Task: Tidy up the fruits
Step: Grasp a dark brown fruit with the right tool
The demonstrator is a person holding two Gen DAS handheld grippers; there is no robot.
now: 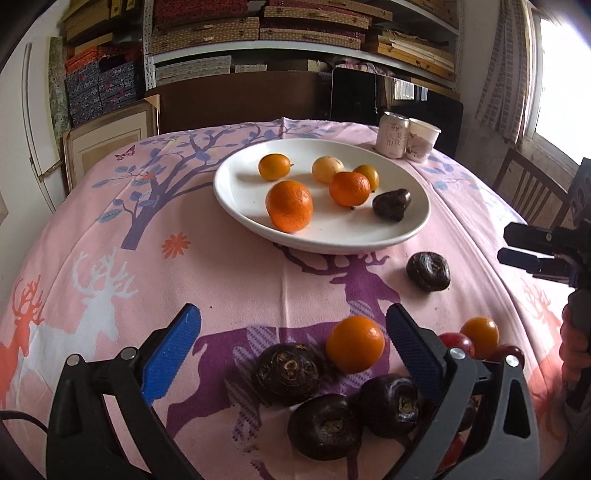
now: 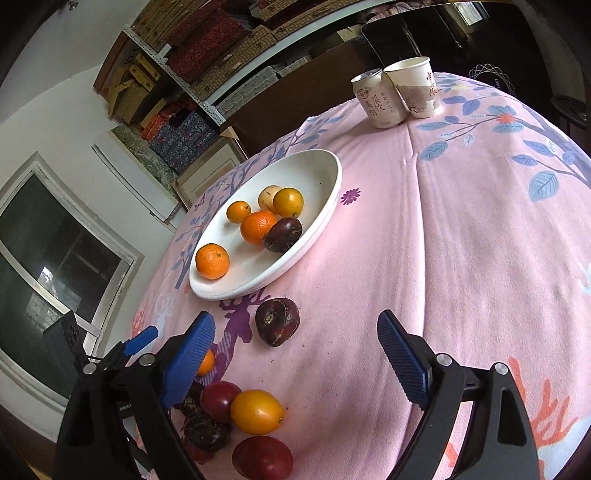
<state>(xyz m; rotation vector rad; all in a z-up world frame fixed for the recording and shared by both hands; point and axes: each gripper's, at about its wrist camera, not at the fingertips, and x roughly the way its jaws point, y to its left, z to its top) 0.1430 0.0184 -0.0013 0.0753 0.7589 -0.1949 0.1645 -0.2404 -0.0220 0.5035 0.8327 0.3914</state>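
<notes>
A white plate [image 1: 236, 192] [image 2: 332, 206] holds two oranges [image 1: 289, 205], three small yellow fruits and a dark chestnut-like fruit [image 1: 392, 205]. My left gripper [image 1: 293, 332] is open above the cloth. An orange fruit [image 1: 355, 343] and three dark fruits [image 1: 290, 373] lie in front of it, none touching the pads. My right gripper [image 2: 295, 332] [image 1: 506, 245] is open too, with bare cloth between its fingers. One dark fruit [image 2: 277, 321] [image 1: 428, 270] lies just beyond it. A yellow-orange fruit [image 2: 256, 411] and red fruits [image 2: 221, 400] lie by its left finger.
A drink can [image 2: 380, 98] and a paper cup [image 2: 415, 86] stand at the table's far side. A pink patterned cloth [image 2: 461, 258] covers the table. A wooden chair [image 1: 532, 192] stands off the right edge. Shelves with boxes [image 1: 258, 33] fill the back wall.
</notes>
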